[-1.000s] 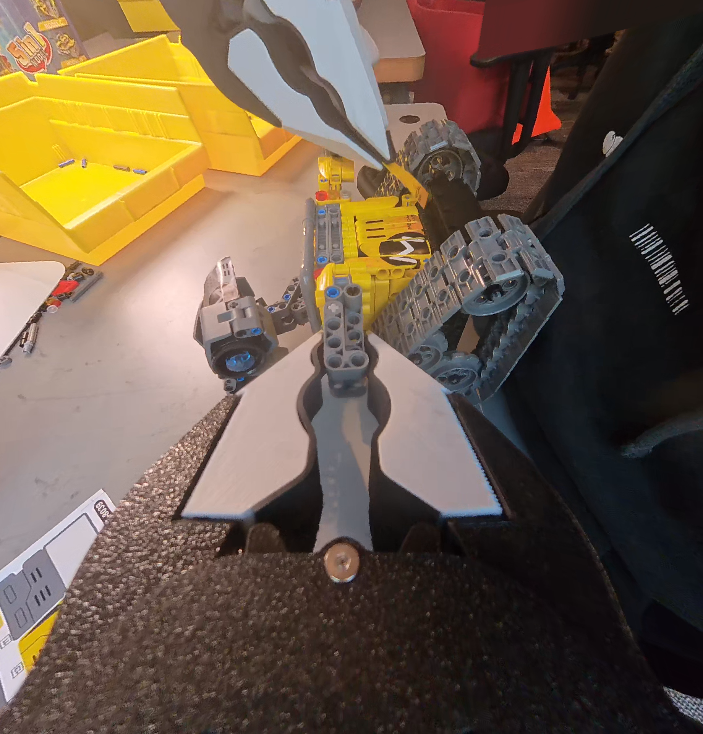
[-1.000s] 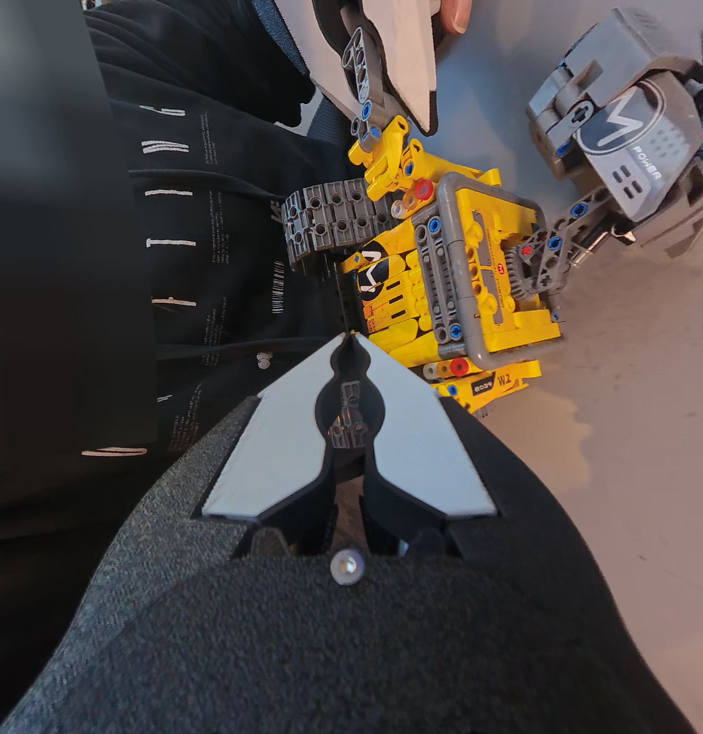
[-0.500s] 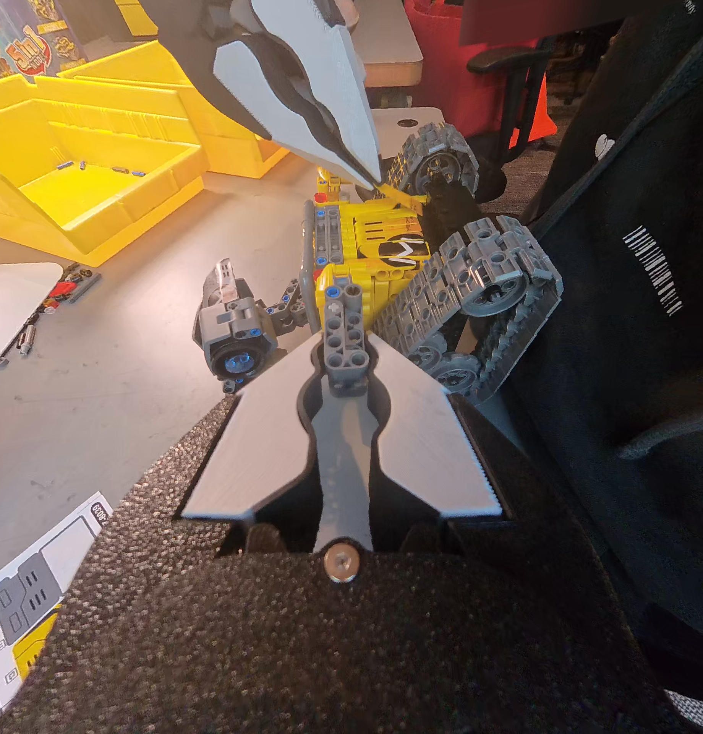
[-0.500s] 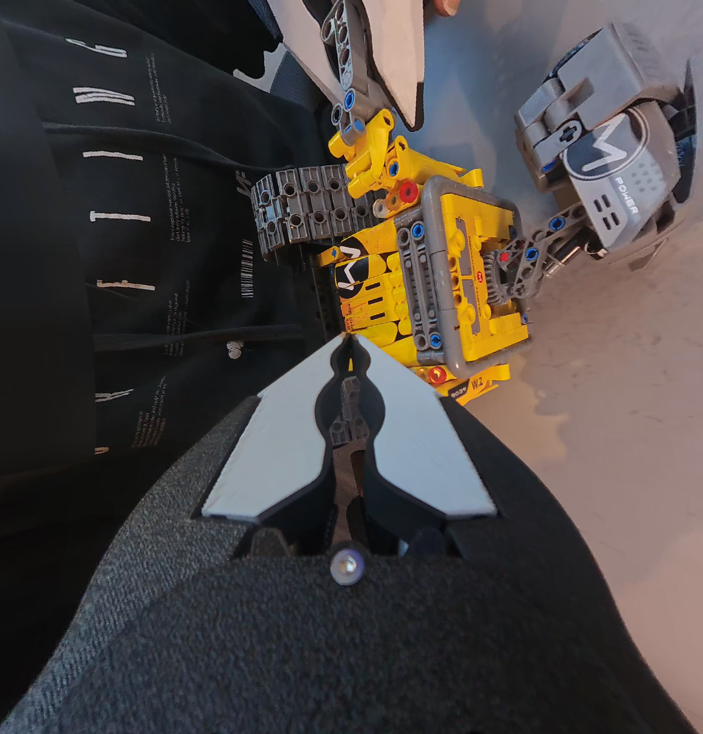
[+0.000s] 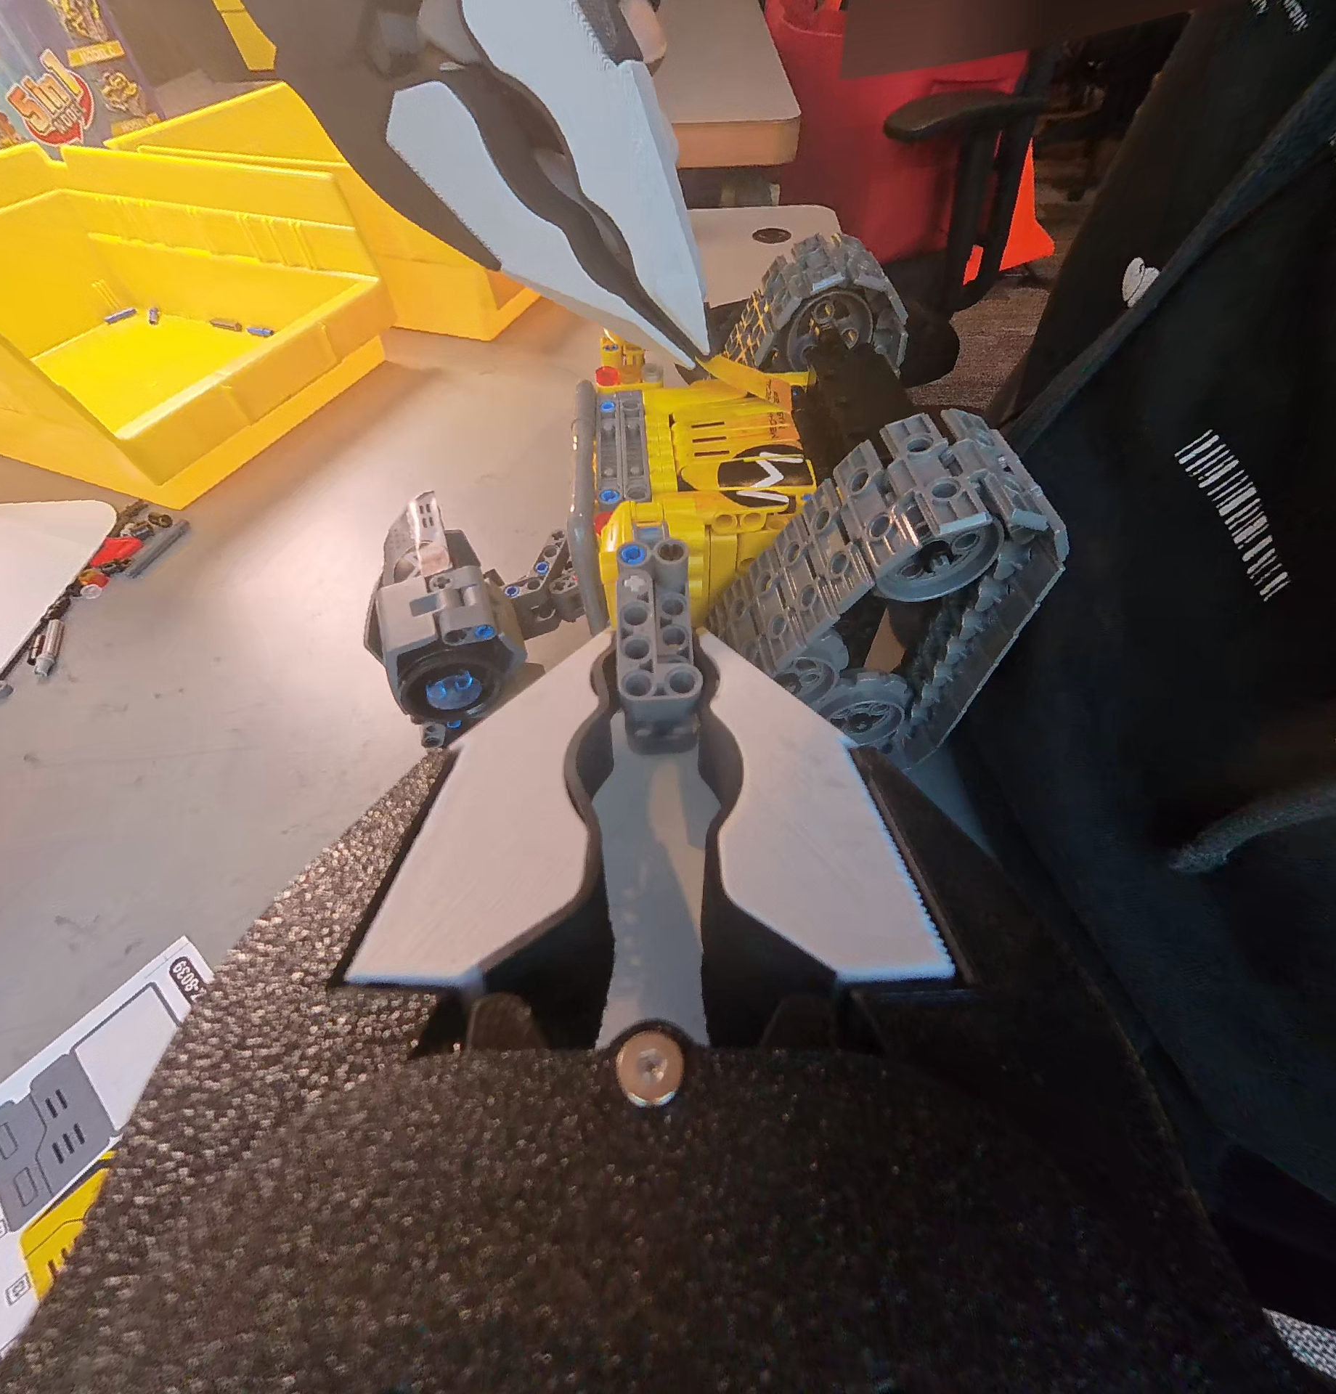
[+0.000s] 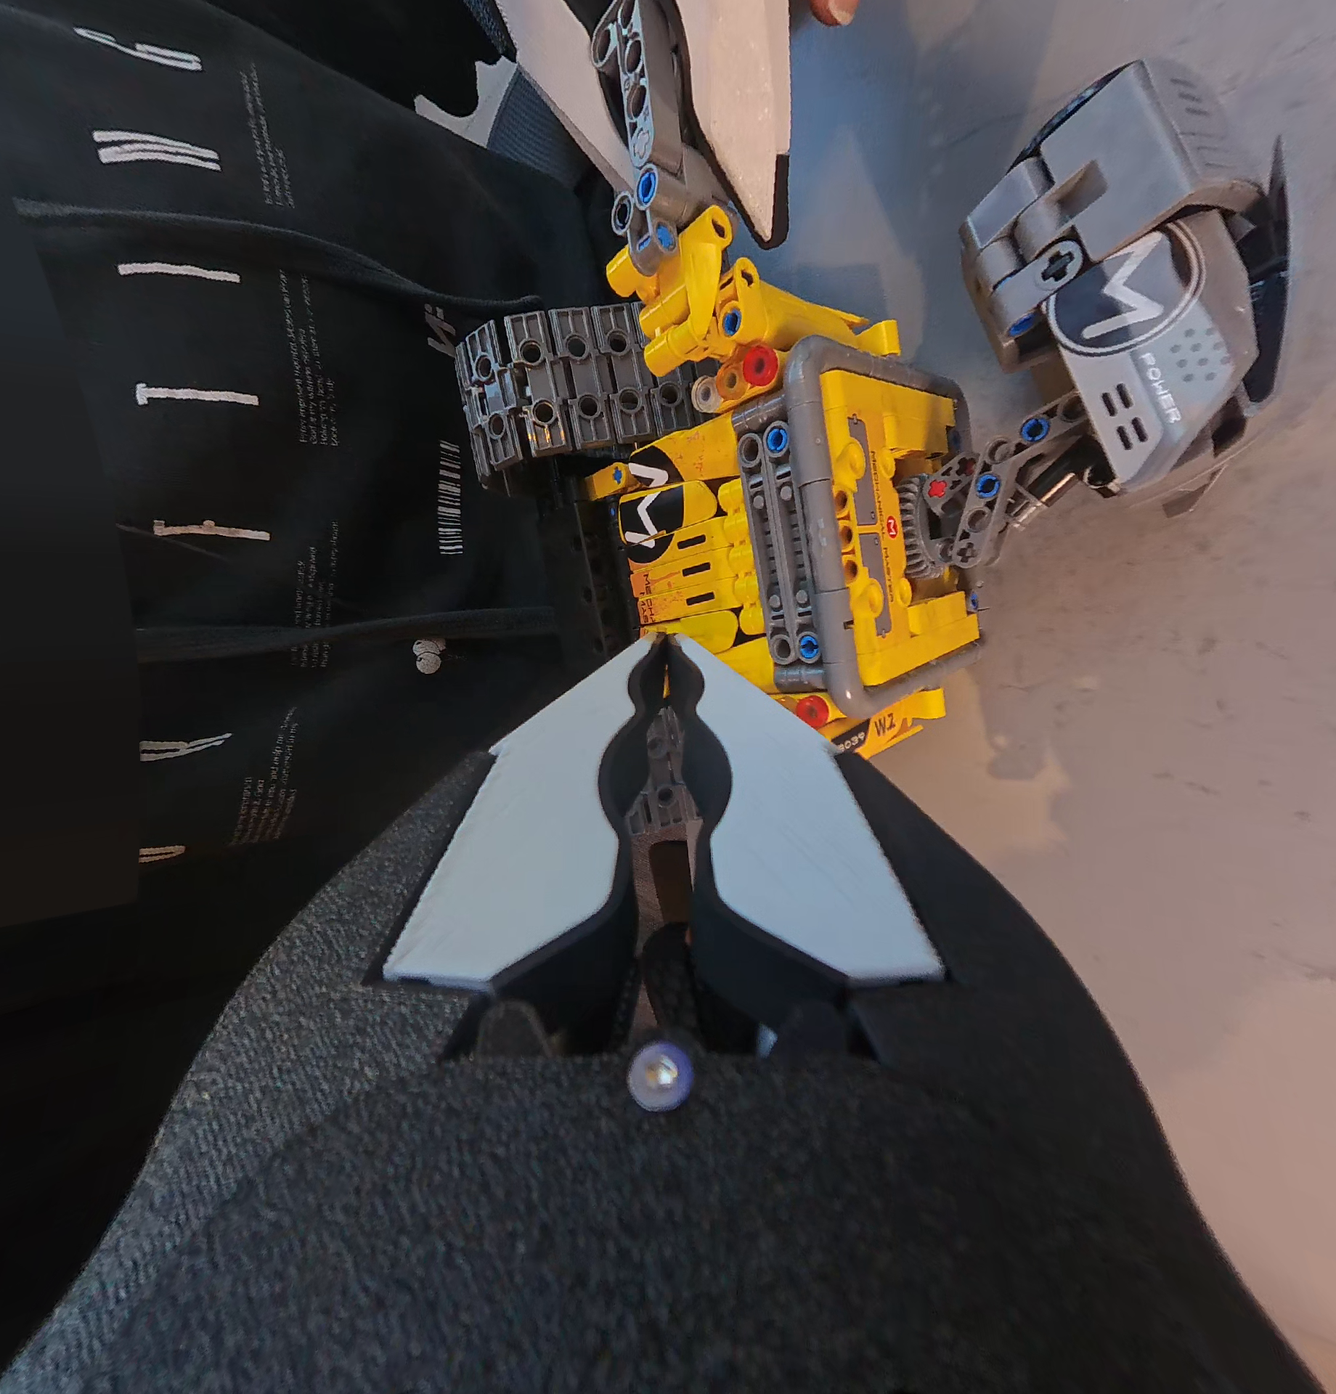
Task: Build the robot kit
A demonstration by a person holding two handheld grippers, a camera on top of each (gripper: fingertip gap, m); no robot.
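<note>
While both grippers close on it from opposite ends, the yellow and grey building-brick tracked vehicle model (image 5: 695, 483) lies on its side at the grey table's (image 5: 197, 716) near edge.

The left gripper (image 5: 656, 656) clamps a grey perforated plastic beam (image 5: 654, 634) projecting from the model; the right gripper (image 6: 665, 649) pinches a thin yellow panel edge, fingertips nearly touching. A grey motor block (image 5: 442, 626) hangs off one side on a linkage. The model looks light and rigid, but pin joints could likely pop apart; the grey frame (image 6: 808, 528) seems the safest hold. Yellow plastic sorting trays (image 5: 182, 332) stand well apart.
</note>
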